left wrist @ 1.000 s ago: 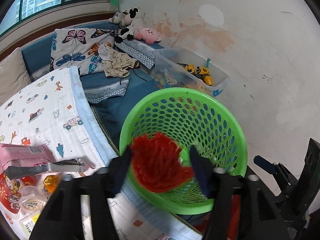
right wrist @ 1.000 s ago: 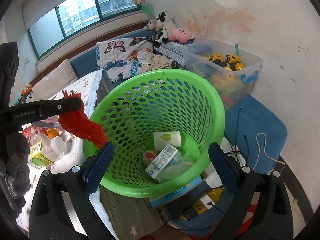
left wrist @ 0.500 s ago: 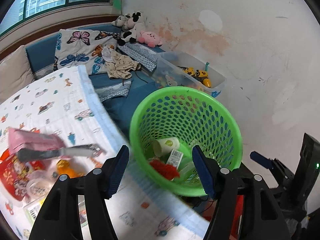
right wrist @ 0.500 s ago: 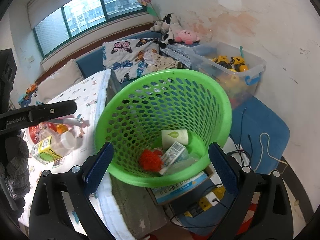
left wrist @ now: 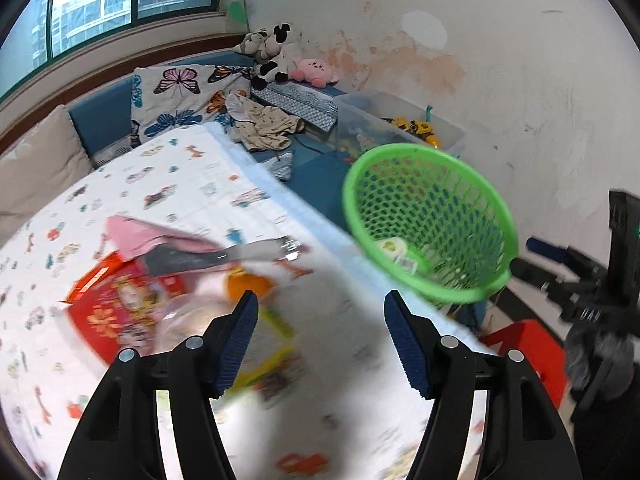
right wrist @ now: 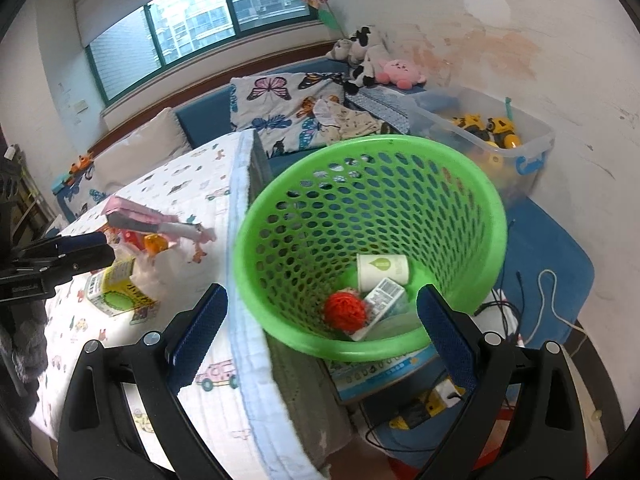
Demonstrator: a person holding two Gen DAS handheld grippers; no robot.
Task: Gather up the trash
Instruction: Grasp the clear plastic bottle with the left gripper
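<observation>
A green mesh basket point(right wrist: 472, 184) point(left wrist: 360, 168) stands beside the table. In it lie a red net ball point(right wrist: 345, 311), a paper cup point(right wrist: 382, 269) and a small carton point(right wrist: 380, 300). My left gripper point(left wrist: 321, 340) is open and empty over the table's trash pile: a pink pouch point(left wrist: 140, 234), a red packet point(left wrist: 116, 308), an orange piece point(left wrist: 246, 284), blurred by motion. My right gripper point(right wrist: 322, 334) is open and empty, near the basket's front rim. The left gripper also shows in the right wrist view point(right wrist: 80, 246), above a yellow-green carton point(right wrist: 116, 292).
The table wears a white printed cloth point(right wrist: 192, 184). A clear bin of toys point(right wrist: 492, 132) stands by the wall behind the basket. Cables and a blue mat point(right wrist: 548, 264) lie on the floor. A red stool point(left wrist: 528, 344) is below the basket.
My left gripper opened and dropped the red net ball into the basket, then swung left, back over the table's trash pile. My right gripper stayed open by the basket.
</observation>
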